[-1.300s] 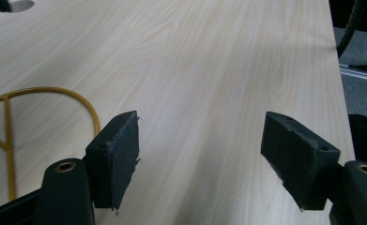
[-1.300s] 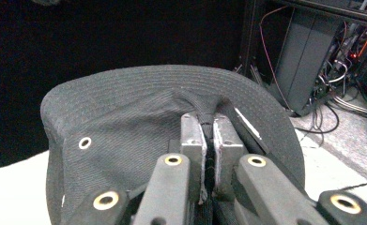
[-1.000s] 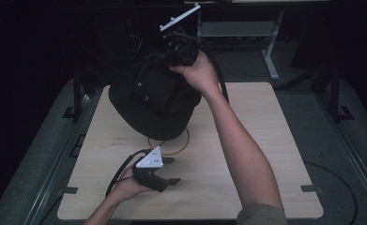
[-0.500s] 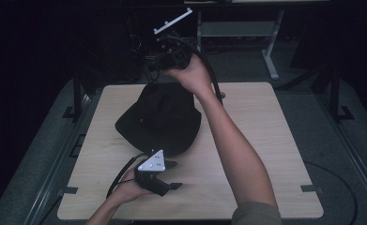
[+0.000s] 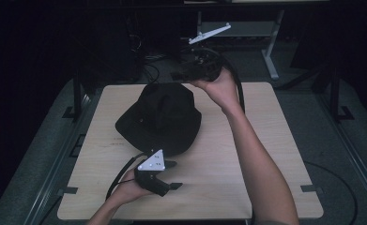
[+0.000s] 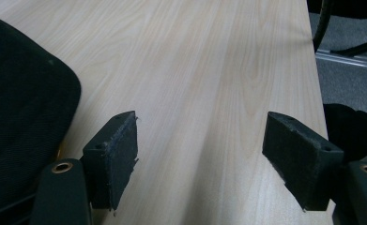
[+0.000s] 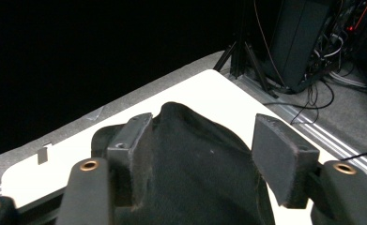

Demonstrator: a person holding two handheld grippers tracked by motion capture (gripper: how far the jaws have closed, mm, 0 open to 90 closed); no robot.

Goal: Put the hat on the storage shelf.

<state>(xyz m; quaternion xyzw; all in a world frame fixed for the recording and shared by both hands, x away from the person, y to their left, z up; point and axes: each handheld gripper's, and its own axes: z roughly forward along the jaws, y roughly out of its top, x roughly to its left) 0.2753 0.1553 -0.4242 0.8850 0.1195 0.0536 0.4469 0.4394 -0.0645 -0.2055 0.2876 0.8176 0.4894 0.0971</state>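
A black bucket hat (image 5: 161, 117) lies crown-up on the light wooden table (image 5: 265, 150), left of centre. My right gripper (image 5: 190, 72) hangs above the table's far edge, just past the hat's far rim, and it is open. In the right gripper view the hat's crown (image 7: 195, 159) bulges up between the parted jaws, and the left pad (image 7: 134, 136) brushes the fabric. My left gripper (image 5: 174, 175) rests low near the front edge, open, just in front of the hat's brim (image 6: 21, 117). Between its pads (image 6: 120, 154) is bare wood.
The left gripper's cable (image 5: 120, 173) loops along the table beside the brim. Past the far edge stand a dark cabinet with cables (image 7: 308, 42) and a metal stand (image 5: 270, 56). Grey floor and rails (image 5: 54, 154) flank the table.
The hat came down from mid-air and now lies flat on the table. The right gripper let go of it and drew off to the right. The left gripper has stayed put.
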